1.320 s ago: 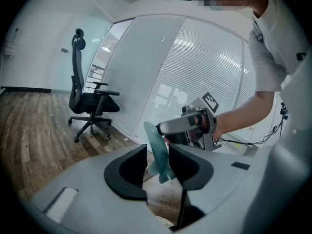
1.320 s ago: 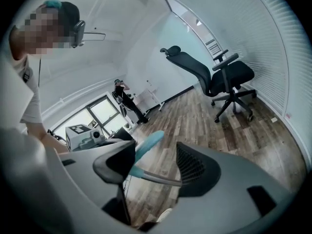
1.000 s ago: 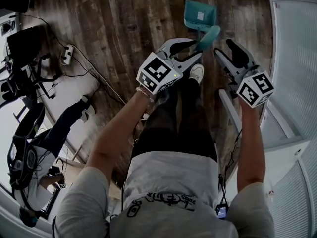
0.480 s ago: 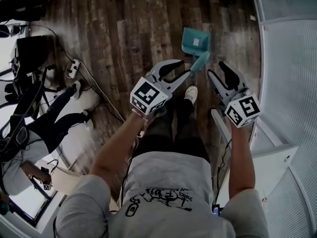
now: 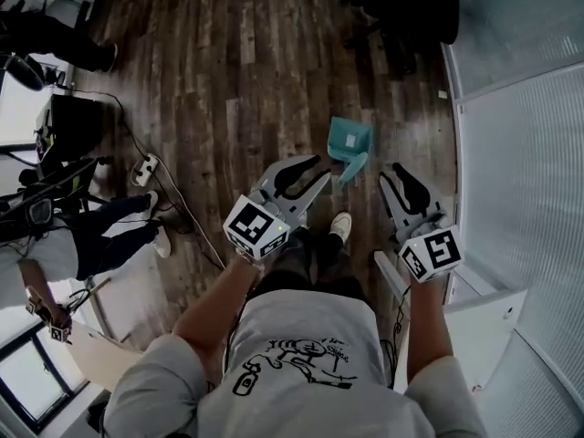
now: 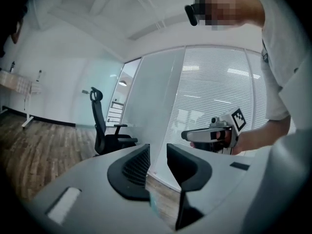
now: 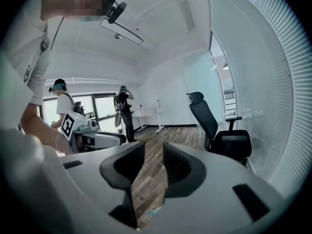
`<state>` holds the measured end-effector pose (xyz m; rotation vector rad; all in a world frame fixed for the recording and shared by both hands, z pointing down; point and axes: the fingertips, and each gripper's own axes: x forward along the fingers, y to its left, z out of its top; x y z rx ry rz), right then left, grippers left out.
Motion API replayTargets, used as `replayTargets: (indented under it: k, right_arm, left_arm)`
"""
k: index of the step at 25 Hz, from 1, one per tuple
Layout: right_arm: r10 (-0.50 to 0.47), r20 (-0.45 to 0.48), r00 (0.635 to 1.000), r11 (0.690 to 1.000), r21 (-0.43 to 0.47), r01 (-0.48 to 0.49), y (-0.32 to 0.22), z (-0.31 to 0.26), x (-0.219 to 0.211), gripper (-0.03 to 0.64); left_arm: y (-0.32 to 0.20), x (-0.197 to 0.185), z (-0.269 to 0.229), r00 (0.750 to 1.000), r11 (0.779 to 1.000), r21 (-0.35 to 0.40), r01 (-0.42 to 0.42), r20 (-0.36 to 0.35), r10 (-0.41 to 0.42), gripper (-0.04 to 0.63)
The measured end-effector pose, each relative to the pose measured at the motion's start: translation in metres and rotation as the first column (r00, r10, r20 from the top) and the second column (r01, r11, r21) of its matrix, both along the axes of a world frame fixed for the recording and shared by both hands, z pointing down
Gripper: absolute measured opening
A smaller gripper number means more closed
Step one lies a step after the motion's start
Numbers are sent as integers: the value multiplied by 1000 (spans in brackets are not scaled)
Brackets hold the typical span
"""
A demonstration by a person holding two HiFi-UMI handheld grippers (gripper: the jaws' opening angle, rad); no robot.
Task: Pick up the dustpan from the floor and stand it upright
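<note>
Wood floor (image 5: 228, 80) lies far below now: both hands have risen clear of the teal dustpan (image 5: 349, 142), left on the boards beyond the shoe; whether it stands upright I cannot tell. The left gripper (image 5: 315, 172) points near level, jaws closing, empty. The right gripper (image 5: 394, 173) does likewise.
</note>
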<state>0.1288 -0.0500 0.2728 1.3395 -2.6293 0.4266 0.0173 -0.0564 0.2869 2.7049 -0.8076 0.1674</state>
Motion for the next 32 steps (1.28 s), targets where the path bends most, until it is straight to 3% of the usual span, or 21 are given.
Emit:
replayTargets:
  k: [10,20,32]
  right_arm:
    - [-17,-31,999,996,92,20,20,-125,-19,63]
    - [12,-53,999,983,184,-2,29,-225,-29,41]
    - [10,-32,999,966,258,-2,55,-285,-42,35]
  left_arm:
    - [18,-8,-128,997,995,90,34,-71,-28,66]
    - [21,-23,-221,990,981,179,78,-133,-54,40]
    - [44,-27,-278,987,967,233,98,-147,-64,23]
